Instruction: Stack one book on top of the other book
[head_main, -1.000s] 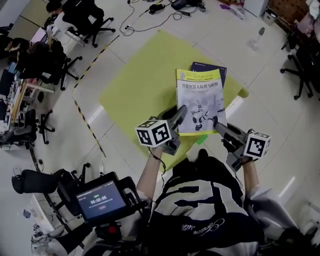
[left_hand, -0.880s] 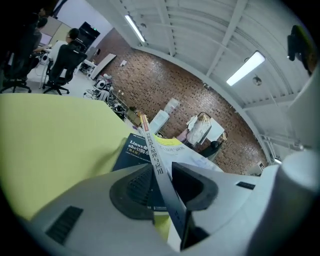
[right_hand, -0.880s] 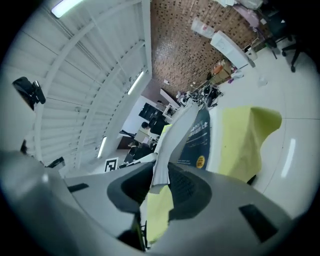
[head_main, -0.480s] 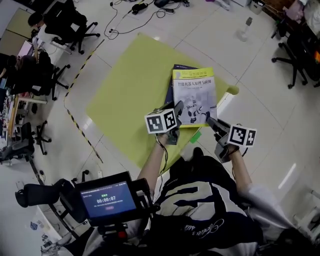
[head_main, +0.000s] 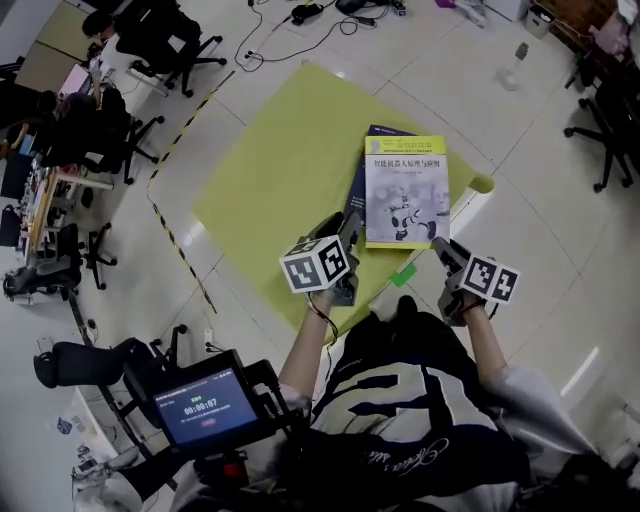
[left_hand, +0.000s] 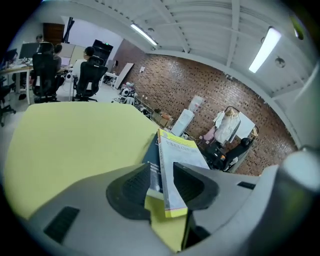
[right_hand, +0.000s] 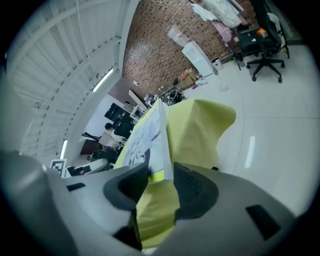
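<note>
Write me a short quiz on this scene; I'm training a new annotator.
1. True or false: the yellow book lies on top of the blue book.
2. What stands between the jaws of the right hand-held gripper? A) nothing B) the yellow book's edge C) a cup
3. What colour is the cloth under the books?
Key: 1 true. 2 B; its jaws have just been opening. 3 yellow-green.
</note>
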